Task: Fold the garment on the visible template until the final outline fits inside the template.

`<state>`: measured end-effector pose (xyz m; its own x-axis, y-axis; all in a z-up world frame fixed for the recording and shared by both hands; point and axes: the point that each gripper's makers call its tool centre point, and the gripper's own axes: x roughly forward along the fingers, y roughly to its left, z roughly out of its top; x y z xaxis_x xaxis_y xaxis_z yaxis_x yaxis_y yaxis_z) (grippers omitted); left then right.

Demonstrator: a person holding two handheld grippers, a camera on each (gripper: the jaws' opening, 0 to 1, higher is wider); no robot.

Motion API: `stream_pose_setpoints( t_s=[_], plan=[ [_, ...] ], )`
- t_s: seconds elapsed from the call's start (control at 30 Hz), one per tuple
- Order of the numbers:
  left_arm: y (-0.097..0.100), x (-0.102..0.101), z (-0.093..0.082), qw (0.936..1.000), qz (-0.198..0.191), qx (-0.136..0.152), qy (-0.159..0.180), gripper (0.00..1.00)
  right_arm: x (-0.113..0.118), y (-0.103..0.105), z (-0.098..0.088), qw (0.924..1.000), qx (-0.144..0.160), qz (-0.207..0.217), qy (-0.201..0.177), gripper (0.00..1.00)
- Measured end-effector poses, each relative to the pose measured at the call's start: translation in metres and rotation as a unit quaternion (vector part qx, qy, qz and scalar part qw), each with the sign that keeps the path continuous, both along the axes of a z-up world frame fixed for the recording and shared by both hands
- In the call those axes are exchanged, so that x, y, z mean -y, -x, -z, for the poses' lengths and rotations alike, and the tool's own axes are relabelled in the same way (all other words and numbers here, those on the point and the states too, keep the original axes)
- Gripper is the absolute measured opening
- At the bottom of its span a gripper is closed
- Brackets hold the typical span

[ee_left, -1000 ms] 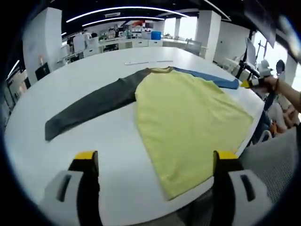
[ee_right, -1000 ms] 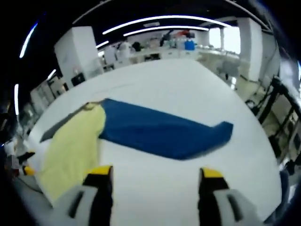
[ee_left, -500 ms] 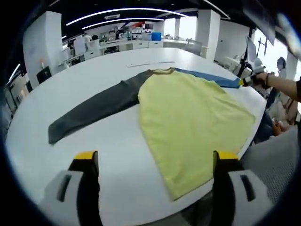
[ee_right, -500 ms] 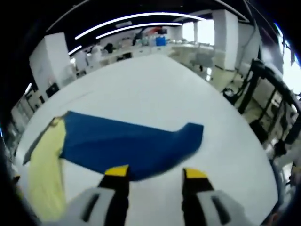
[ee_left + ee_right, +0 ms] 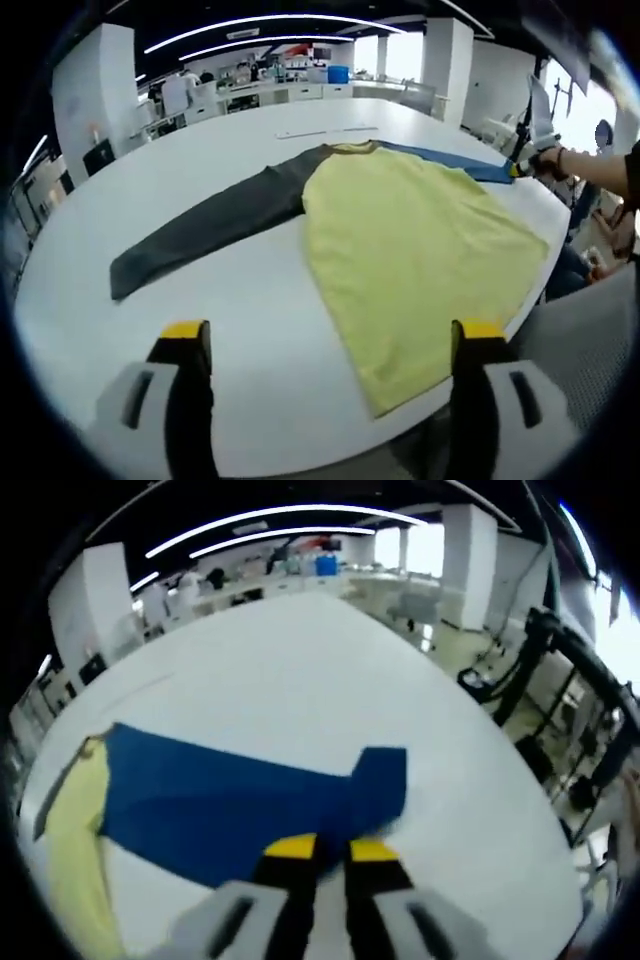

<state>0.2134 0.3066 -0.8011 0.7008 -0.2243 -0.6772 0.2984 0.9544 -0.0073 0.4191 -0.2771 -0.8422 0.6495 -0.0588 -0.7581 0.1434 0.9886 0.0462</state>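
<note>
A large white table (image 5: 250, 300) in an open office with ceiling light strips carries the garment (image 5: 410, 240), spread across frame centre. Left tool (image 5: 325, 345) spread wide, low; right tool (image 5: 332, 848) pinching the blue sleeve (image 5: 250, 795).

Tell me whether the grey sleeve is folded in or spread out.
Spread out: the grey sleeve lies flat and straight on the white table, away from the yellow body.

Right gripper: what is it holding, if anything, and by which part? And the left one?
The right gripper is shut on the blue sleeve, at its near edge by the cuff end. The left gripper is open, holding nothing.
</note>
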Motion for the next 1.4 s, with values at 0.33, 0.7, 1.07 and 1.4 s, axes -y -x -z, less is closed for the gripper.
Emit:
stream_pose_setpoints(
  t_s=[0.33,0.7,1.07,1.4],
  plan=[
    [-0.001,-0.007,0.003,1.0,-0.007,0.002,-0.001,0.97,0.008,-0.01,-0.005,0.9999,-0.005,-0.011,0.005,0.0],
    [0.0,-0.007,-0.002,1.0,-0.003,0.007,0.002,0.99,0.003,-0.01,-0.016,0.9999,-0.001,-0.008,-0.014,0.0],
    [-0.003,0.004,-0.011,0.9995,0.005,0.02,0.022,0.99,-0.02,-0.014,-0.052,0.9989,0.022,-0.031,-0.028,0.0],
    [-0.001,-0.001,-0.016,0.9995,0.005,0.024,0.021,0.99,-0.062,-0.026,-0.082,0.9962,0.046,-0.063,-0.04,0.0]
  ],
)
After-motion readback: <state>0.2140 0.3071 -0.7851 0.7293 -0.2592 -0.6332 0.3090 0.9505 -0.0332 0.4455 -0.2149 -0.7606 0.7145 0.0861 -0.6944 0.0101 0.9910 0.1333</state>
